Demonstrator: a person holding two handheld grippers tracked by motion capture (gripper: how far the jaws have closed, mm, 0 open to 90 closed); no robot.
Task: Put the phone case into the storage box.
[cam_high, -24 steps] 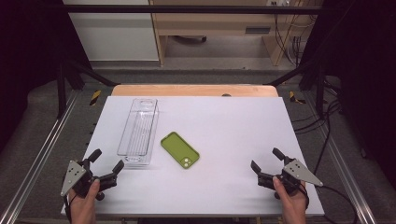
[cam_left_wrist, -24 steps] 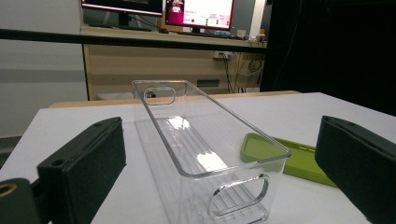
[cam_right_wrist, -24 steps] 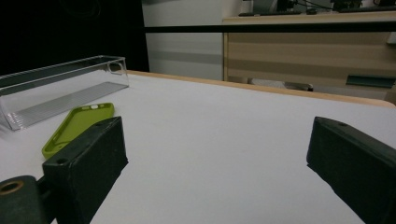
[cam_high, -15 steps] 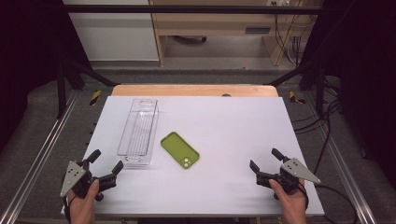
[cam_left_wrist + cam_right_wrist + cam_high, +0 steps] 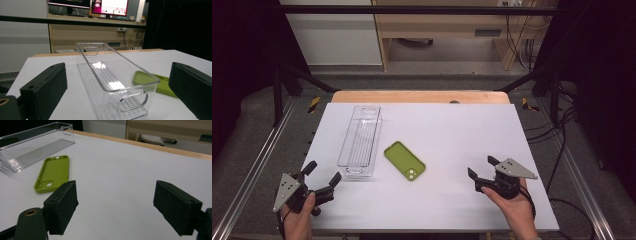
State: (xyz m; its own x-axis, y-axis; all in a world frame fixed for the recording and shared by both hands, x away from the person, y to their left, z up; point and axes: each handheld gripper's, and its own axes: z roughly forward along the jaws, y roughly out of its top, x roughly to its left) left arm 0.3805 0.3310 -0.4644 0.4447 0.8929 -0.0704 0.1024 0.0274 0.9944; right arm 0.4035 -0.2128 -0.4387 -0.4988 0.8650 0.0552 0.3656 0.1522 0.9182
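A lime-green phone case lies inside-up on the white table, just right of a long clear plastic bin. My left gripper rests at the table's near left corner, open, a short way in front of the bin's near end. The left gripper view looks along the bin, with the case behind its right side and the open left gripper holding nothing. My right gripper is open at the near right, aimed toward the case and bin. Bare table shows inside the right gripper.
A wooden strip runs along the table's far edge. Metal frame rails flank both sides, and cables hang off to the right. A wooden desk with monitors stands beyond the table.
My right gripper has moved a little left and forward over the table, toward the case. The left gripper, the bin and the case have stayed put.
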